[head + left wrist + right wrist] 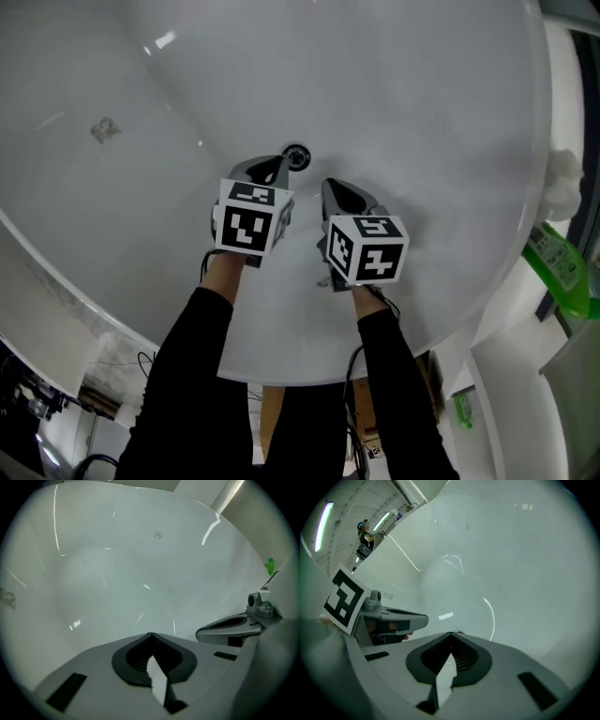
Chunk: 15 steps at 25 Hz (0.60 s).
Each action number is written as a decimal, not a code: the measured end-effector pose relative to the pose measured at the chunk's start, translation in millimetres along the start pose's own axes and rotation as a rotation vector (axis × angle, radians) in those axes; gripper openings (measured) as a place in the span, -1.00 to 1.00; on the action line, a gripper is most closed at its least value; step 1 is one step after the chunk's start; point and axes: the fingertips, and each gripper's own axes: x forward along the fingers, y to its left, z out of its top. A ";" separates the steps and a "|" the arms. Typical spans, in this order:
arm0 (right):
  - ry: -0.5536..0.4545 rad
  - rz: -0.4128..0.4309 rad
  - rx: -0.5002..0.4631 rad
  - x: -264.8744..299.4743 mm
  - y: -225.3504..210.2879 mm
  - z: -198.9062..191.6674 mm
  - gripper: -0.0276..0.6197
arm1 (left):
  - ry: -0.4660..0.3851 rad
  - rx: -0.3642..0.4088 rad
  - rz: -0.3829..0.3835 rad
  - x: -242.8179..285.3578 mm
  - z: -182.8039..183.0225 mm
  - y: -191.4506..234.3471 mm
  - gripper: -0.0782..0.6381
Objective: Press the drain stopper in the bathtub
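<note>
The round dark drain stopper (296, 156) sits in the floor of the white bathtub (403, 112). My left gripper (278, 167) is shut, with nothing between its jaws, and its tip lies just below and left of the stopper. My right gripper (329, 187) is also shut and empty, a little below and right of the stopper. In the left gripper view the closed jaws (150, 634) point at bare tub wall, with the right gripper (232, 626) beside them. The right gripper view shows its closed jaws (451, 633) and the left gripper (393, 619). I cannot make out the stopper in either gripper view.
A green bottle (561, 265) and a white lump (562, 178) rest by the tub's right rim. There is a grey smudge (105, 129) on the tub wall at upper left. The tub's near rim (281, 375) runs under my forearms.
</note>
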 end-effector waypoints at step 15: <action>-0.042 -0.018 0.000 -59.8 30.1 6.5 -0.91 | -0.002 0.018 0.010 -86.1 1.4 -8.7 -0.77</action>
